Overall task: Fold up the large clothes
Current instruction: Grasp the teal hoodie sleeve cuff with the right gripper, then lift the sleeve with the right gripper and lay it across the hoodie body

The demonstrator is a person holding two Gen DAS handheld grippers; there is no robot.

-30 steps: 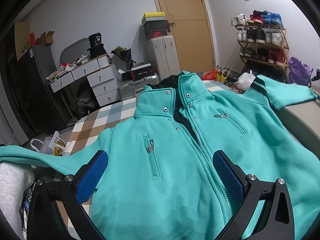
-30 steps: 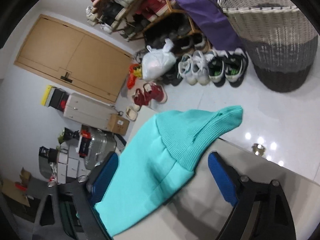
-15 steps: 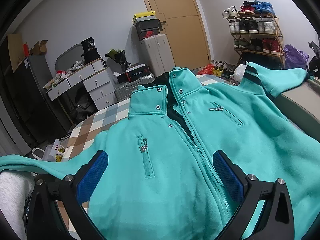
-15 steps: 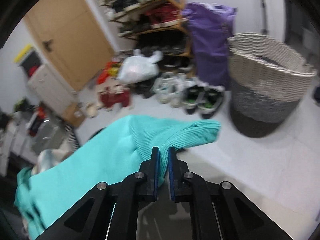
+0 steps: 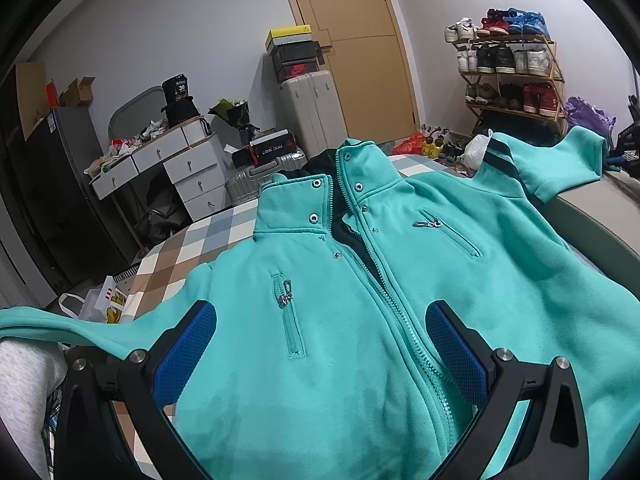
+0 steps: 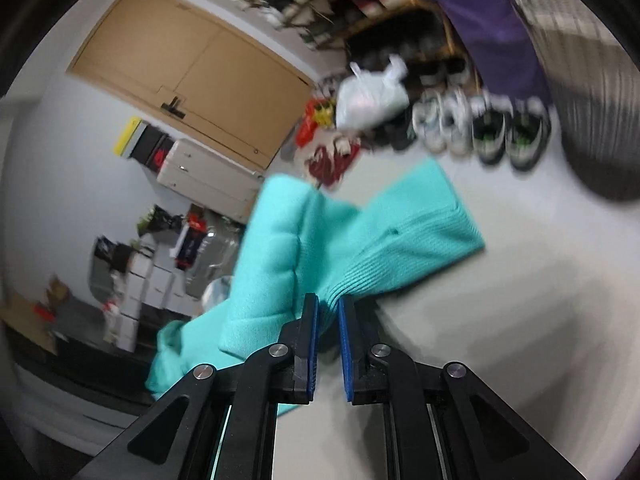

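The jacket (image 5: 360,320) lies spread front-up on the bed (image 5: 192,248). The left gripper (image 5: 320,350) hovers open above it. The right gripper (image 6: 328,340) pinches the cuff (image 6: 400,248), jaws easing open; that thin bite may slip, dropping the sleeve mid-fold.
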